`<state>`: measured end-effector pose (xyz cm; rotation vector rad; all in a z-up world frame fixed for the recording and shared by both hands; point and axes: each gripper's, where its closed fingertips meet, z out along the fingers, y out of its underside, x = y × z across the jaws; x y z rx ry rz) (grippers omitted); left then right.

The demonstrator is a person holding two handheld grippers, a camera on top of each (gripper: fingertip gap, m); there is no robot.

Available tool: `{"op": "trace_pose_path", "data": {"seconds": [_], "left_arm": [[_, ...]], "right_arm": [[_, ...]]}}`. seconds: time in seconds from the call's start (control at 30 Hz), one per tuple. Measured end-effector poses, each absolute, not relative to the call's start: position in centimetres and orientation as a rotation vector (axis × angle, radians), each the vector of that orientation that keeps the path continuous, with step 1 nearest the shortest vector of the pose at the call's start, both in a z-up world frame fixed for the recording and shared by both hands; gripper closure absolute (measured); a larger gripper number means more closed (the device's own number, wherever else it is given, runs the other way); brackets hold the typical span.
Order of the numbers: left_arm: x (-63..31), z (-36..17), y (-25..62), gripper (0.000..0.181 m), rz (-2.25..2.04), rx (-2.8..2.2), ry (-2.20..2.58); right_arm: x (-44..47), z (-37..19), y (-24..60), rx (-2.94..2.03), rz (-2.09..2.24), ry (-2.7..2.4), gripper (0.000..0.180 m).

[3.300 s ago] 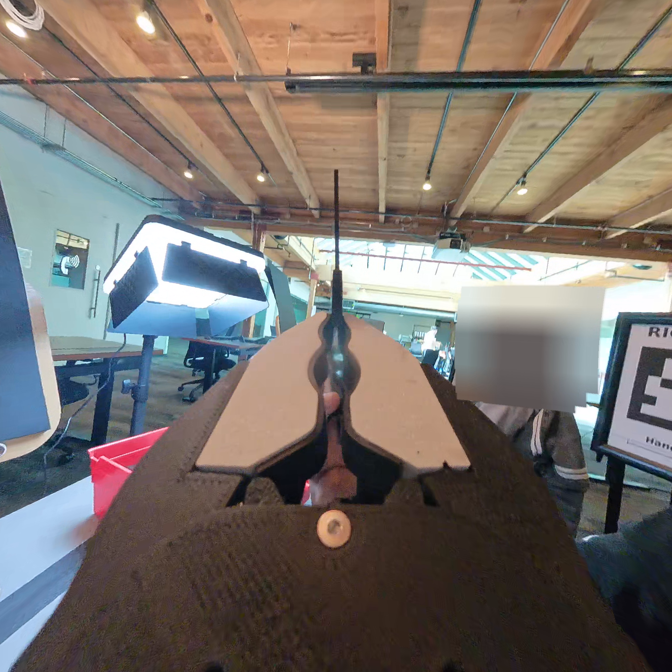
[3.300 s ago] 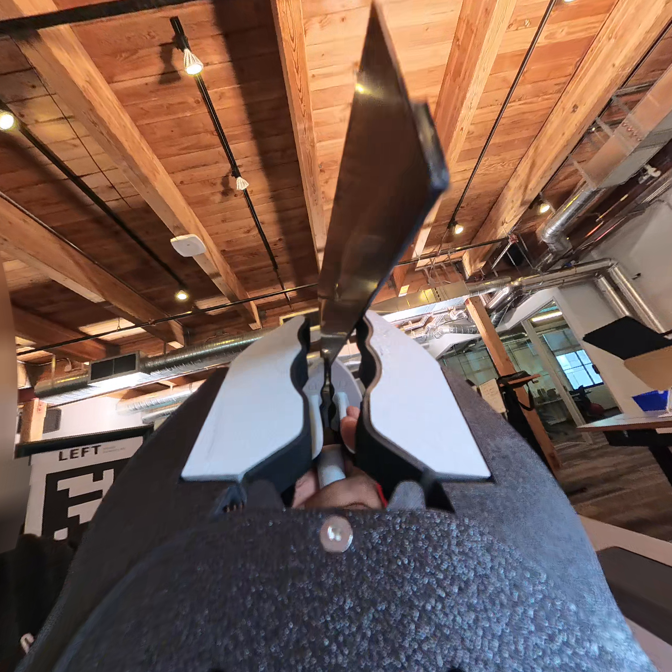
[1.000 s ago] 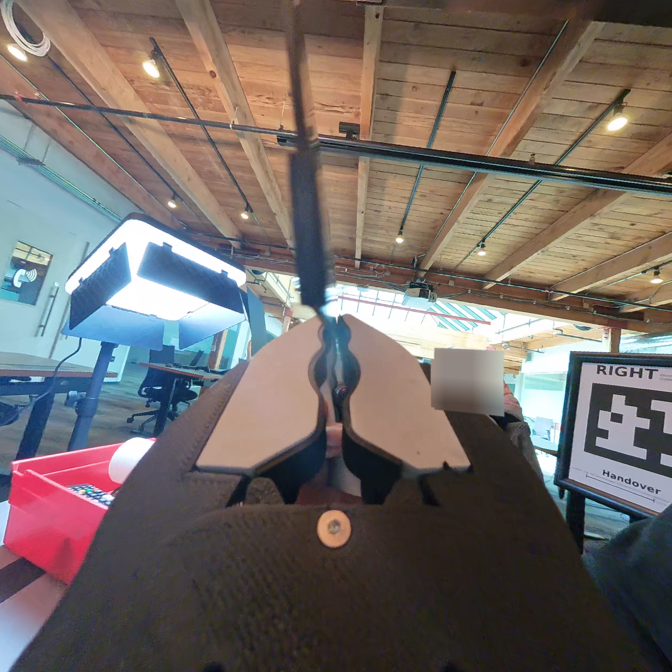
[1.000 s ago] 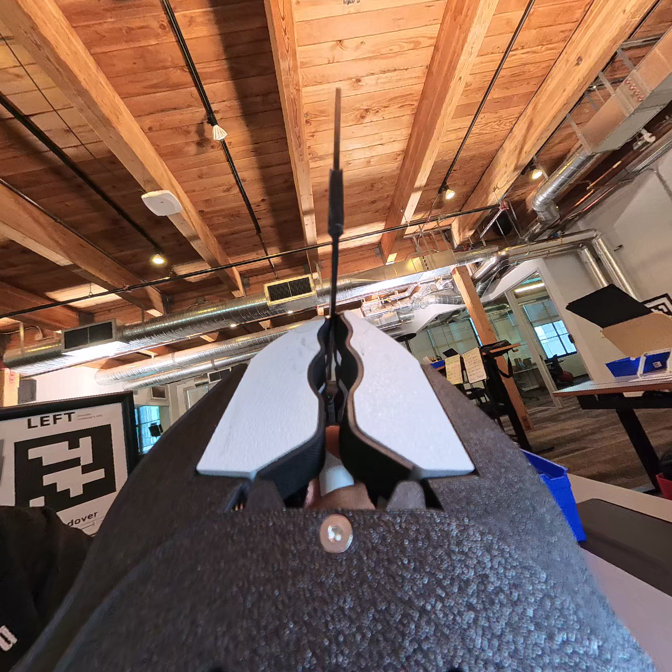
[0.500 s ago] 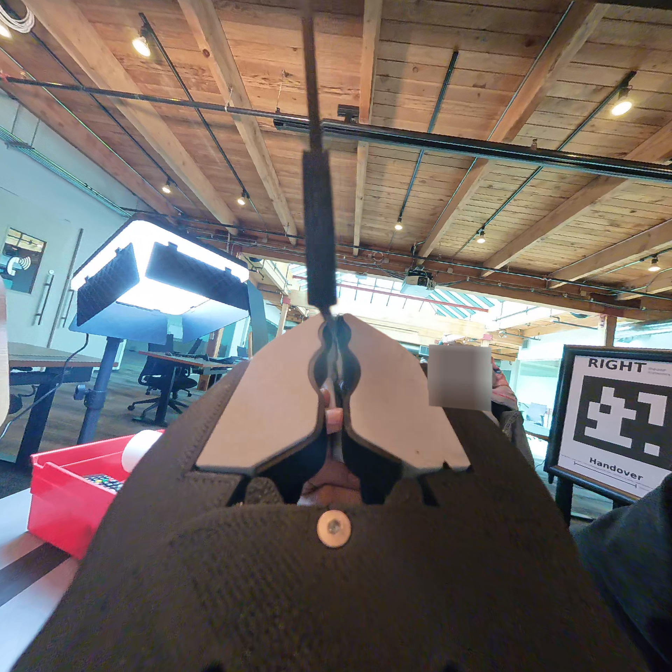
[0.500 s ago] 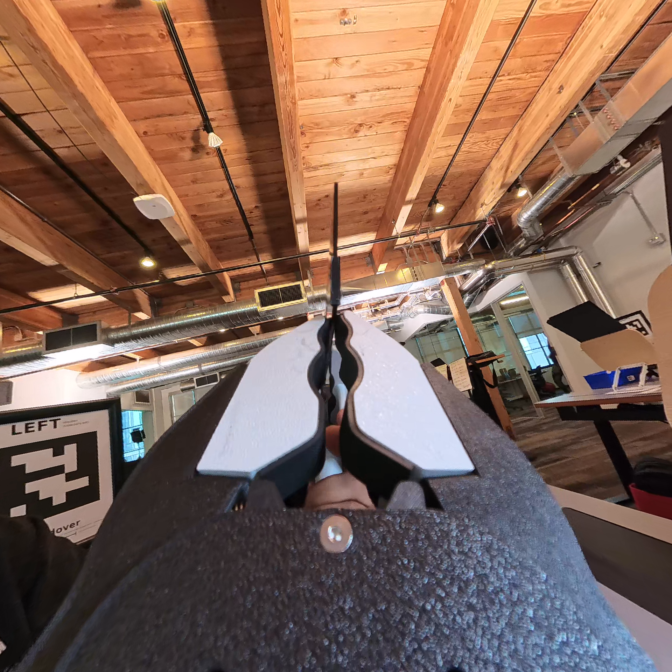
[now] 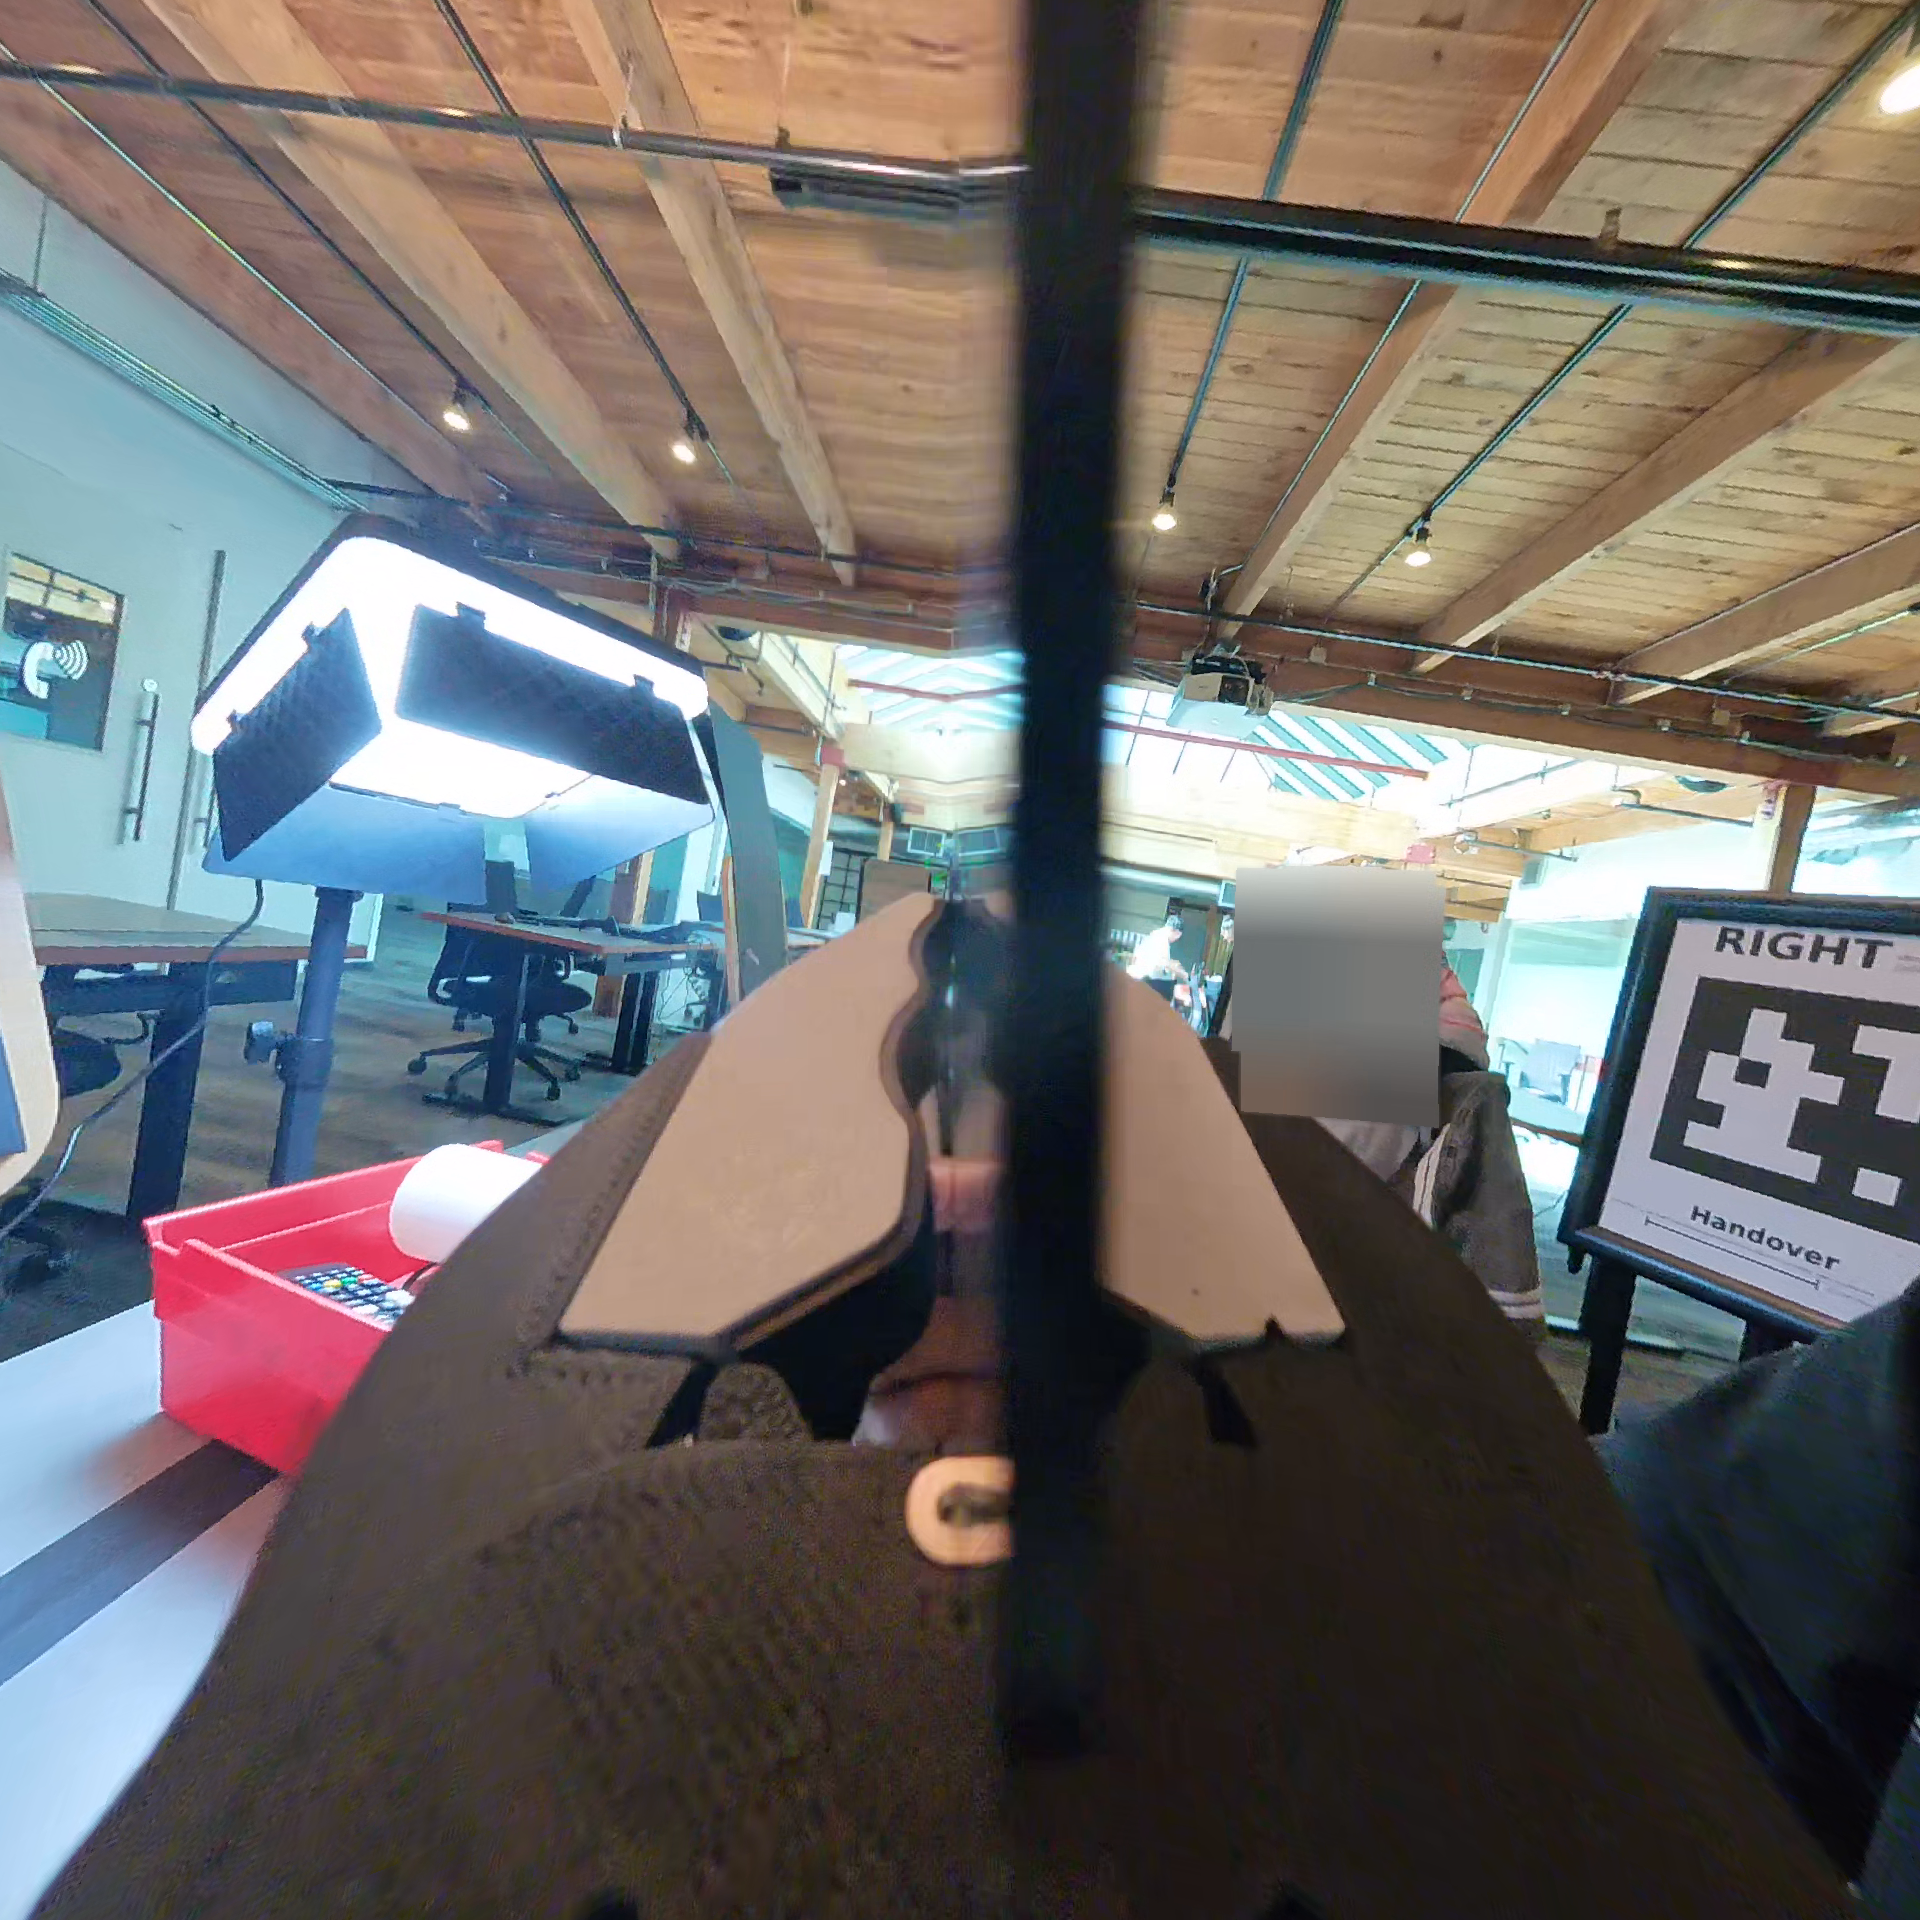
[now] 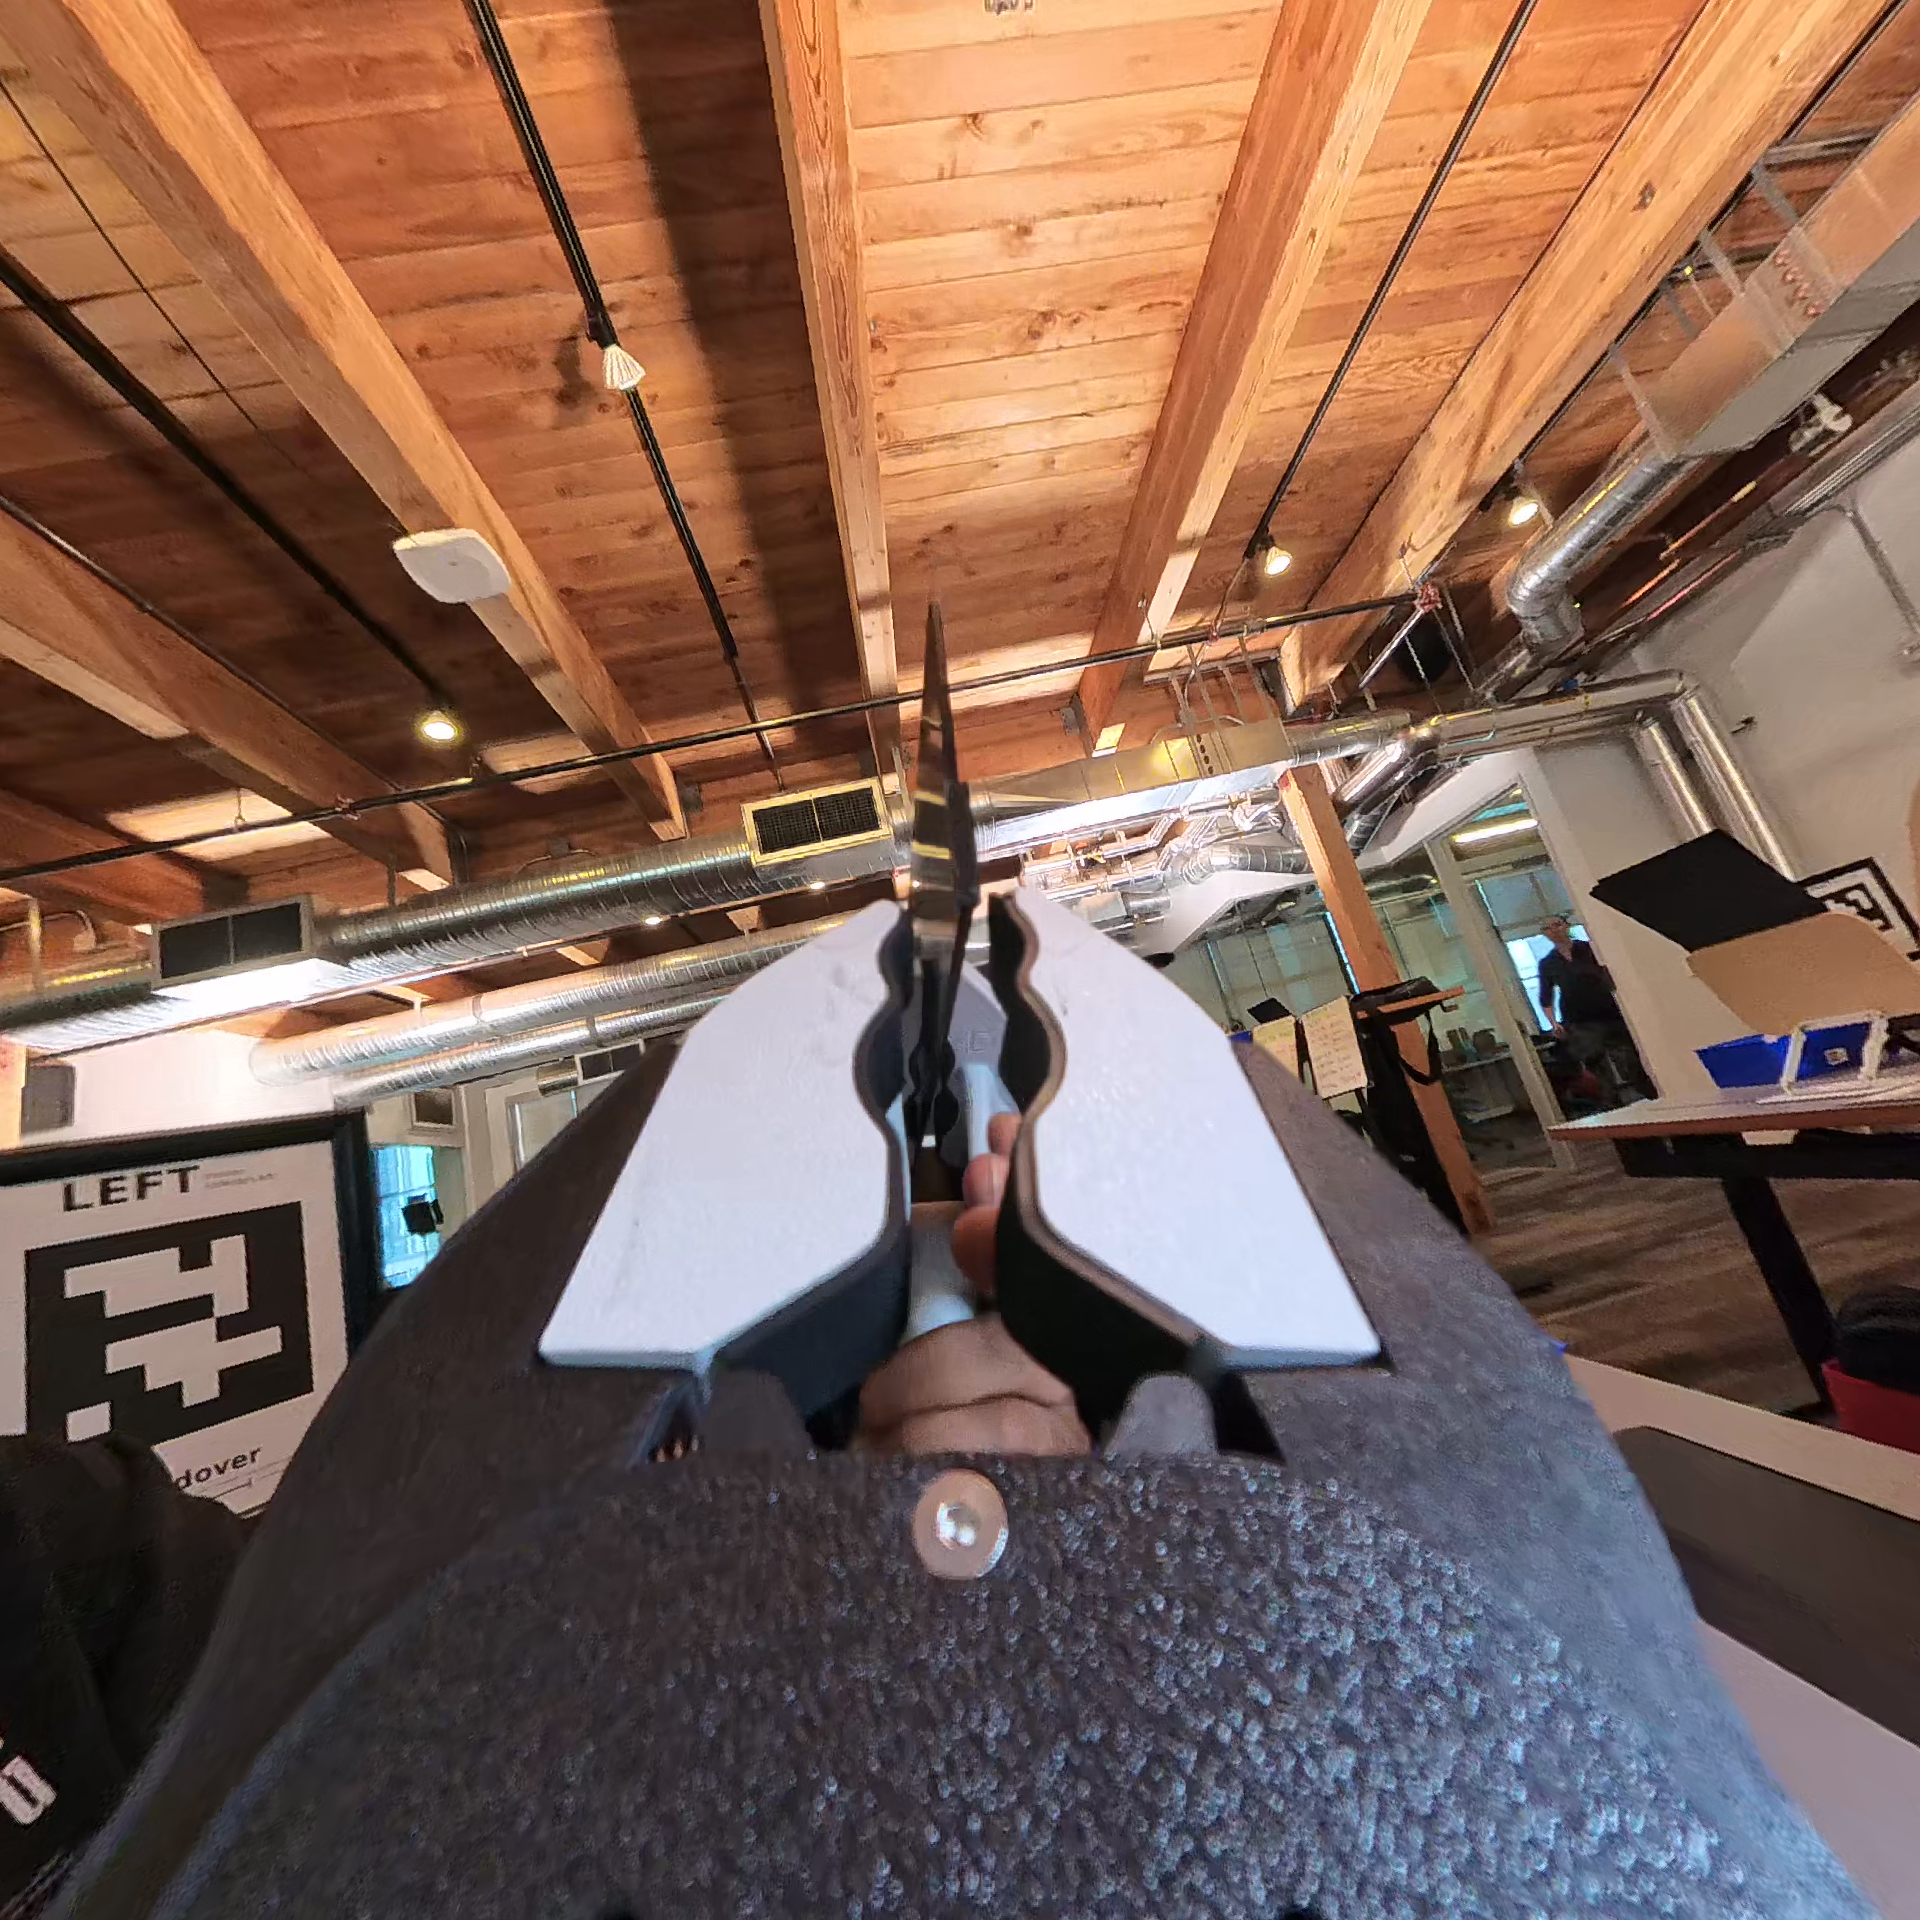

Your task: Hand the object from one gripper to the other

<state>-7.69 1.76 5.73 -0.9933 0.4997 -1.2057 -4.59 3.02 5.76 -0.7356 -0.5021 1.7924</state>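
While the thin black object [image 8: 940, 790] stands edge-on between the right gripper [image 8: 943, 925]'s parted fingers, a dark out-of-focus strip [image 7: 1060, 727] crosses the left wrist view close to the lens. Both grippers point up toward the wooden ceiling [image 8: 987, 312]. The left gripper [image 7: 951, 914] is closed, apparently empty. Half a second ago the right one was clamped tight.

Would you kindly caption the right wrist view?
Right gripper, slightly open, around a thin dark object seen edge-on below a timber ceiling.
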Motion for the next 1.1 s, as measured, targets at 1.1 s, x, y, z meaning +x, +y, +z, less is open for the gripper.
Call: {"op": "trace_pose_path", "data": {"seconds": [1.1], "left_arm": [[-7.0, 5.2, 1.5, 0.179, -1.141, -1.106, 0.606]], "right_arm": [[-3.7, 5.7, 3.3, -0.727, 1.796, -0.501, 0.176]]}}
